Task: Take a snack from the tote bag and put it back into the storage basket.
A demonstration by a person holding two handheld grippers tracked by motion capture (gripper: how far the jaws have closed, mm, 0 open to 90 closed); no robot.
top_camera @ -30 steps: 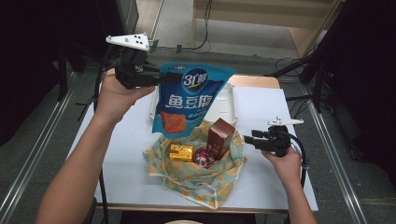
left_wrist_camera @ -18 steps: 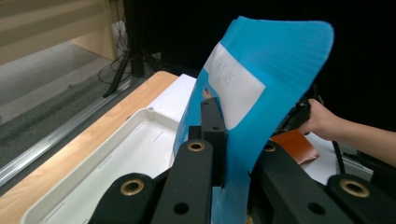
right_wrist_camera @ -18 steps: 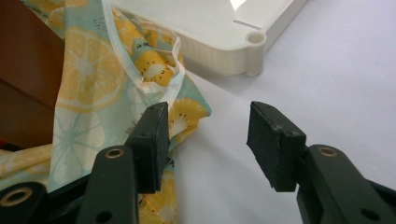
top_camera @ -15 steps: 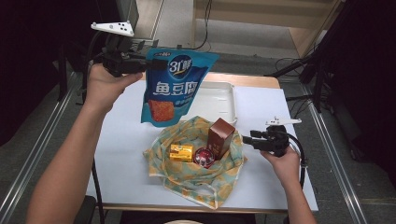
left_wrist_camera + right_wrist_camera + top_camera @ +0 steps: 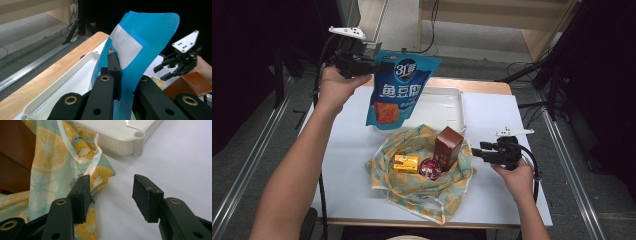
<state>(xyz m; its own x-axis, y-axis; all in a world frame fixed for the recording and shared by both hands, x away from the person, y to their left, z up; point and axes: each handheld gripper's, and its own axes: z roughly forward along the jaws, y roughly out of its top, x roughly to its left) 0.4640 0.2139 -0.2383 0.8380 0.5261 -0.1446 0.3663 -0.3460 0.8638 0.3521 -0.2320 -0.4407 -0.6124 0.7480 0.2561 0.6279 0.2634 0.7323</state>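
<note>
My left gripper (image 5: 374, 64) is shut on the top corner of a blue snack pouch (image 5: 396, 90), which hangs in the air above the table's far left; in the left gripper view the pouch (image 5: 140, 50) stands between the jaws. A fruit-print cloth bag (image 5: 419, 192) lies open mid-table with a brown box (image 5: 447, 146), a yellow packet (image 5: 406, 163) and a small red round item (image 5: 429, 168) in it. My right gripper (image 5: 475, 152) stands open just right of the bag; in the right gripper view its jaws (image 5: 111, 195) straddle bare table beside the bag's edge (image 5: 82, 172).
A white plastic tray (image 5: 446, 109) sits behind the bag, its corner (image 5: 130, 141) in the right gripper view. The table is white with a wooden far edge (image 5: 482, 86). Dark stands and cables crowd the floor at the back right.
The left hand has carried the pouch leftward and higher, away from above the tray. The right gripper has stayed where it was, open.
</note>
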